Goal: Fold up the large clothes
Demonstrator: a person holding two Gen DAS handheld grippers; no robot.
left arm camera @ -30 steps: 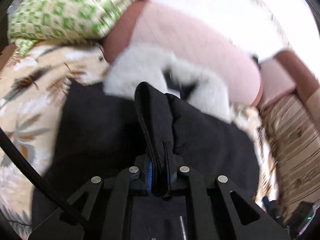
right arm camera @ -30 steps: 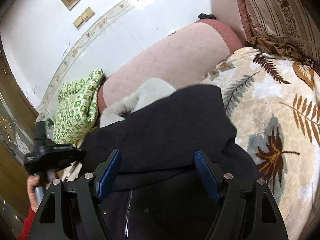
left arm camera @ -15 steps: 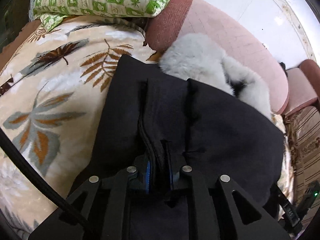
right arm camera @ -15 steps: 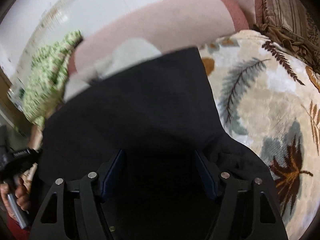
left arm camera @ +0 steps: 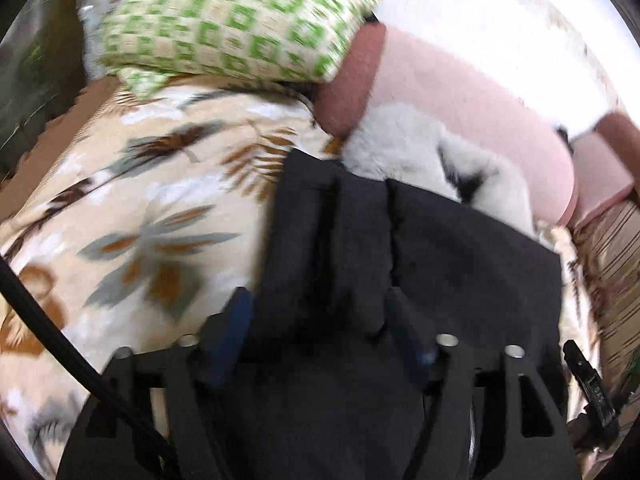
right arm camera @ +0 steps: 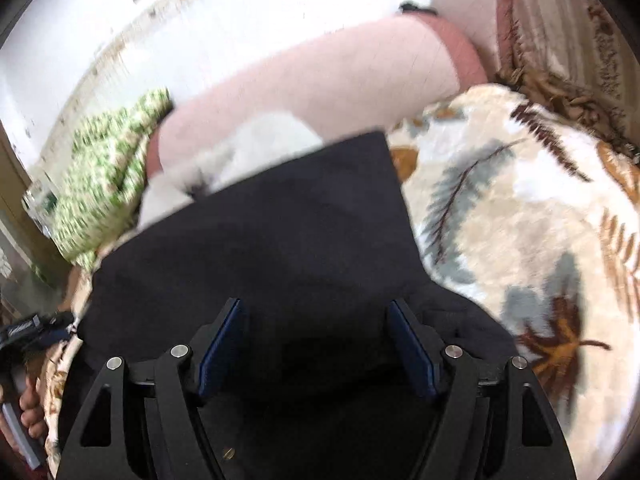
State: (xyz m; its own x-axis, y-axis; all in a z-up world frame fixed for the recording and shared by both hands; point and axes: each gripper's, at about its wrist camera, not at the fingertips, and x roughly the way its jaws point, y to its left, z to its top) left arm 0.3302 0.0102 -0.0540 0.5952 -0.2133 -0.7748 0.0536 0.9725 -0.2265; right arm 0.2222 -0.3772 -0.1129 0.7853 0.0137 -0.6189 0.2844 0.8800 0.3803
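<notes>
A large black jacket (left arm camera: 420, 264) with a white fur hood (left arm camera: 404, 152) lies folded over on a leaf-patterned blanket (left arm camera: 152, 216) on a sofa. My left gripper (left arm camera: 320, 324) is open just above the jacket, with a raised fold of black cloth between its blue pads, not clamped. In the right wrist view the jacket (right arm camera: 272, 240) fills the middle, and my right gripper (right arm camera: 316, 340) is open above it, empty. The fur hood (right arm camera: 256, 148) peeks out at the jacket's far edge.
A pink sofa backrest (left arm camera: 460, 104) runs behind the jacket, with a green-and-cream checked cloth (left arm camera: 232, 28) at its left end. A striped brown cushion (right arm camera: 572, 28) sits at the right. The leaf blanket (right arm camera: 520, 216) spreads right of the jacket.
My left gripper, shut on a fold of the jacket before, has opened and let it go. The right gripper has stayed open over the jacket.
</notes>
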